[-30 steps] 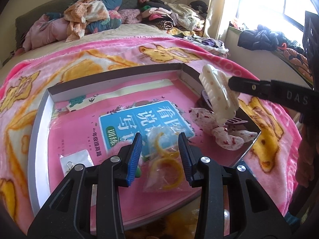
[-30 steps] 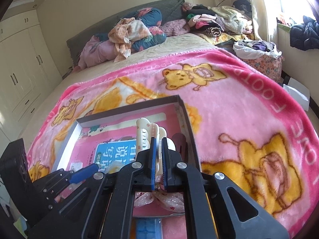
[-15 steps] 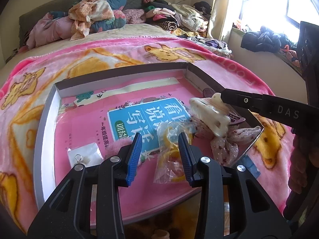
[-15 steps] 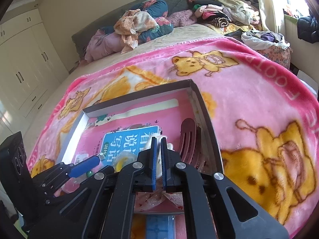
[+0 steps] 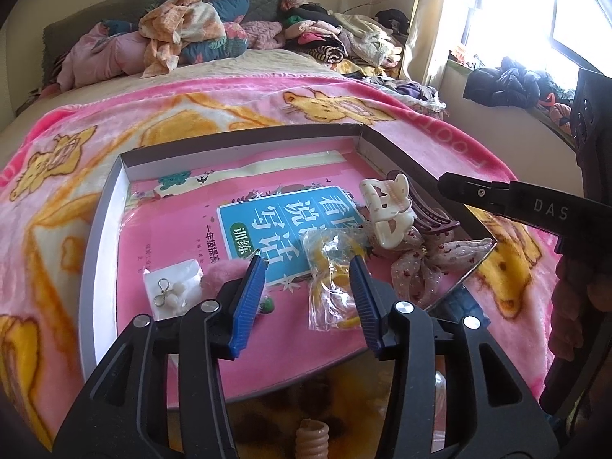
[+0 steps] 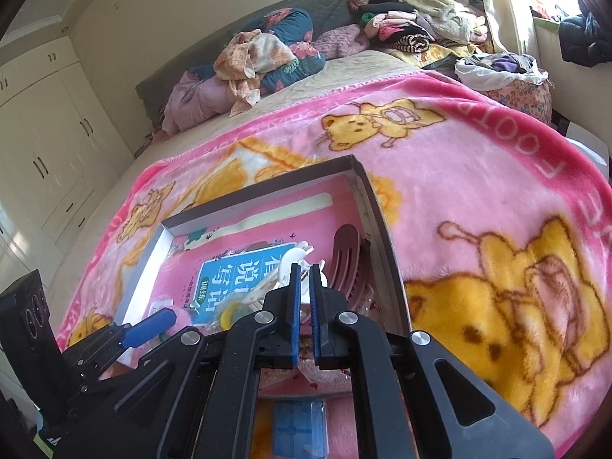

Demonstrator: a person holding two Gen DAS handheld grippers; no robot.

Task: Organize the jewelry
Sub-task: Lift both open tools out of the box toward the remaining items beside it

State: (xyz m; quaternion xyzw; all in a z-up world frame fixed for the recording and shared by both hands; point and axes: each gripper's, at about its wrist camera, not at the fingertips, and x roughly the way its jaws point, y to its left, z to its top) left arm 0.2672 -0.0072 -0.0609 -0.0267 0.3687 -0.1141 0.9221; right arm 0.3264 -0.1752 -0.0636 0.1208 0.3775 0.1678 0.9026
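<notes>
A shallow grey box (image 5: 100,214) lies on the pink blanket with a pink book lining it. Inside lie a cream hair claw (image 5: 387,210), a dark red claw (image 5: 432,218), a floral bow (image 5: 428,264), a bag of yellow rings (image 5: 332,279), a small bag with earrings (image 5: 170,288) and a pink fluffy piece (image 5: 225,271). My left gripper (image 5: 308,302) is open over the box's near edge, its jaws either side of the ring bag. My right gripper (image 6: 302,298) has its jaws nearly closed with a narrow gap, just behind the cream claw (image 6: 290,271), which rests in the box.
The box (image 6: 376,214) sits near the bed's foot. A blue item (image 6: 298,428) lies on the blanket below the box's near edge. Piled clothes and pillows (image 5: 183,34) fill the bed's head. A window sill with dark clothes (image 5: 508,80) is at right.
The right gripper lowered the cream claw from above the box into it beside the dark red claw and floral bow, and the claw now rests there. The left gripper drew back slightly.
</notes>
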